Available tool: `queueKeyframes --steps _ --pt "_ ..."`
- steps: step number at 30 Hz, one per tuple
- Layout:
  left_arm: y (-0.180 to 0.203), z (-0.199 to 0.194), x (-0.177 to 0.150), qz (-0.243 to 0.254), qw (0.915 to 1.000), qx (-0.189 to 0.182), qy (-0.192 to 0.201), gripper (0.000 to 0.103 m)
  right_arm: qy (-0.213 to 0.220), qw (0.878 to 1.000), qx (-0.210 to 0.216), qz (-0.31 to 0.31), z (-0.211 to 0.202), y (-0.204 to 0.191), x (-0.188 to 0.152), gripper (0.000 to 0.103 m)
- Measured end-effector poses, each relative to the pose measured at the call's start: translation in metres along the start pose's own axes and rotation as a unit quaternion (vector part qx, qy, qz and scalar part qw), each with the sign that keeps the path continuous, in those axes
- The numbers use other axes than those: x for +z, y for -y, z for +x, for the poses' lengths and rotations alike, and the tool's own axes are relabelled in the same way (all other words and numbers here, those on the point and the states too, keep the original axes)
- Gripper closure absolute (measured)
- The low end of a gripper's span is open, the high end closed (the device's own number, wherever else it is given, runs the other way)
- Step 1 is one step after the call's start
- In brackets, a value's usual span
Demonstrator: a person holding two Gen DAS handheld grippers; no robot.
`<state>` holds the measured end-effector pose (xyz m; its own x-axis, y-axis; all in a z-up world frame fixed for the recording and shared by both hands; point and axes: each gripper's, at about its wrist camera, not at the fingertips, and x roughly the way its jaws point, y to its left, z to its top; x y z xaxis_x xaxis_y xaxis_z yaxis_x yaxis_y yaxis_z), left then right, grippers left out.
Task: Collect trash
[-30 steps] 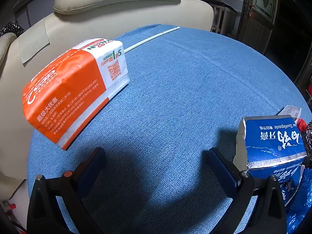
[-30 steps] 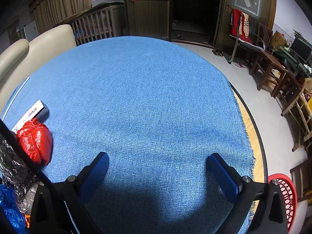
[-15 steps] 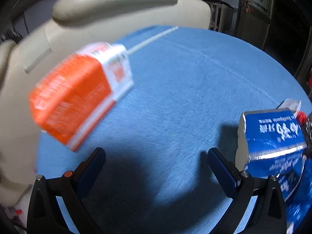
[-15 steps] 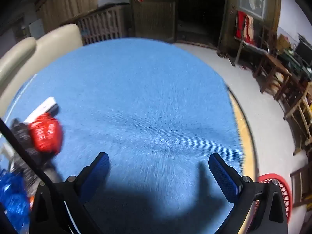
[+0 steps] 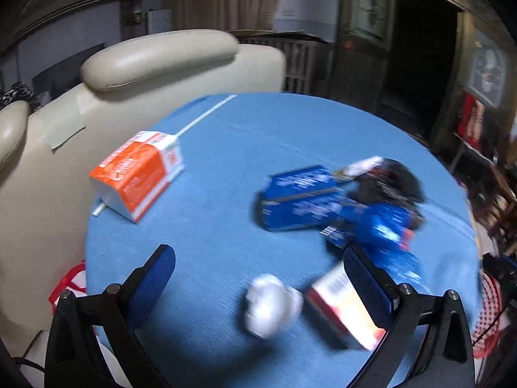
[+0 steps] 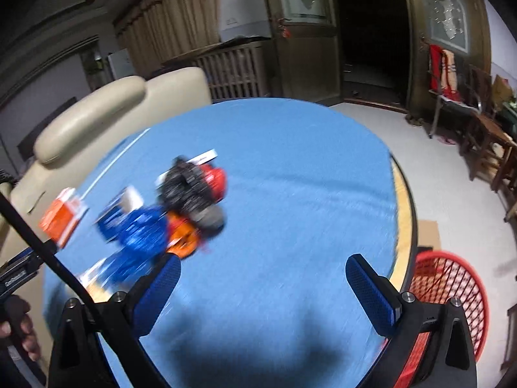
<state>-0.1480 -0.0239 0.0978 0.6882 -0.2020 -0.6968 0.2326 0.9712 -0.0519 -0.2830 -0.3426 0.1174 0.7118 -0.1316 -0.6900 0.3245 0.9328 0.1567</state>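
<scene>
I am at the start of the job, as I judge it: nothing is between either pair of tongs yet and all the rubbish lies on the round table (image 5: 290, 129) with its blue cloth. Both views are blurred, so small details escape me.

My left tongs (image 5: 258, 283) hang above the near edge of the table, tilted down at it, both blue fingers spread wide with nothing between them. A crumpled white paper ball (image 5: 269, 305) lies on the cloth in line with that gap, and just beside it to the right a small red and white box (image 5: 339, 310) is partly hidden behind the right finger. Farther out is a blue carton (image 5: 299, 199), touching a heap of blue wrapper (image 5: 384, 229) and a black bag (image 5: 387, 179). Well apart to the left an orange and white packet (image 5: 139, 177) lies near the table's edge by the cream sofa (image 5: 155, 58).

My right tongs (image 6: 263, 291) are also wide open and empty, held high over the bare right part of the cloth, pointing across the table. The same heap shows up to their left, with something red (image 6: 216, 179) against the black bag.

A red basket (image 6: 449, 281) stands on the floor just past the table's right edge; I take that for the bin. The next move, I think, is to lower the left tongs over the paper ball and close on it gently, since it should crush easily, keeping clear of the box beside it.
</scene>
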Motion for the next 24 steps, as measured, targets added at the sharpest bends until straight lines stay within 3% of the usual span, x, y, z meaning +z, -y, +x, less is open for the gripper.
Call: queueKeyframes --steps 9,24 --pt "0.016 -0.018 -0.018 0.005 0.9998 -0.018 -0.005 0.000 0.020 1.000 0.010 -0.012 -0.046 -0.006 -0.030 0.000" --pt "0.021 -0.031 -0.021 0.010 0.9997 -0.024 0.000 0.000 0.035 0.999 0.025 -0.028 -0.061 -0.022 -0.042 0.000"
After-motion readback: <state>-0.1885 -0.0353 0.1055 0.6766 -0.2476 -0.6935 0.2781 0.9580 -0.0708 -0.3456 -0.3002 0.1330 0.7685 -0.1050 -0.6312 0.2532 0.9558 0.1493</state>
